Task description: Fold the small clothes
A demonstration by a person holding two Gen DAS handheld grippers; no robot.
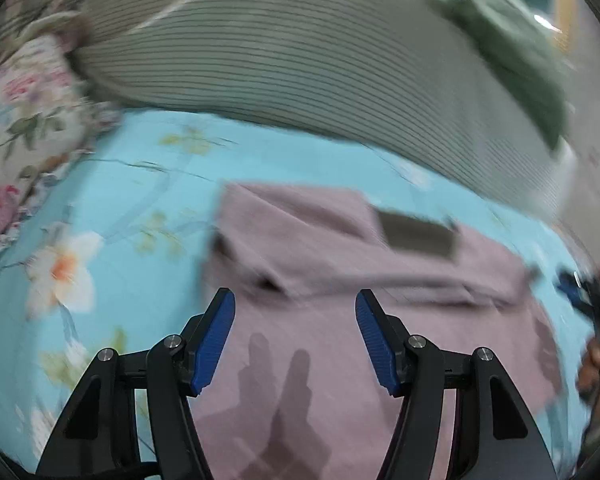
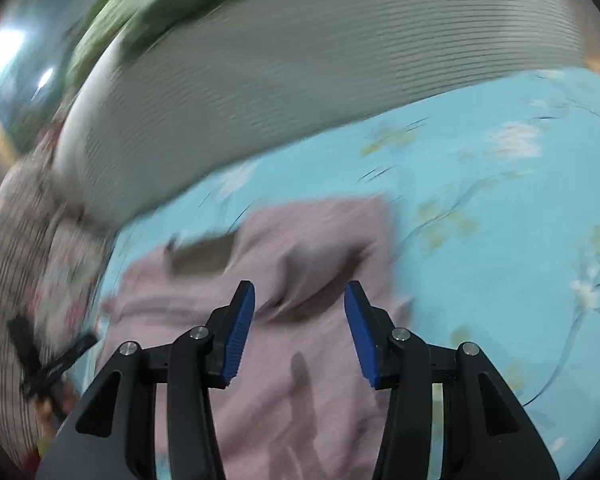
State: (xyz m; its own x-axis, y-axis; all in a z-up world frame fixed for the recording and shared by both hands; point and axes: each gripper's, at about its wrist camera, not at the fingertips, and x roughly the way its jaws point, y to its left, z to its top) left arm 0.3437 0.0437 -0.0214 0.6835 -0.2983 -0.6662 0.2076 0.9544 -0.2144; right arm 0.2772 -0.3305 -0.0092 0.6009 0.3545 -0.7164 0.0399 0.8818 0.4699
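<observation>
A mauve-pink small garment [image 1: 324,248] lies partly folded on a light-blue flowered bedsheet [image 1: 132,208], with a dark rectangular label patch [image 1: 416,232] near its far edge. My left gripper [image 1: 296,304] is open and empty, above the garment's near part. In the right wrist view the same garment [image 2: 300,248] lies under my right gripper [image 2: 300,296], which is open and empty. The patch [image 2: 204,258] shows to the left there. My right gripper also shows in the left wrist view at the right edge [image 1: 580,292]. Both views are motion-blurred.
A grey striped quilt [image 1: 300,60] lies behind the garment, with a green cloth [image 1: 512,44] on it. A floral pillow [image 1: 24,112] sits at the left. The blue sheet [image 2: 500,220] spreads to the right of the garment. A checked cloth [image 2: 16,240] is at the left.
</observation>
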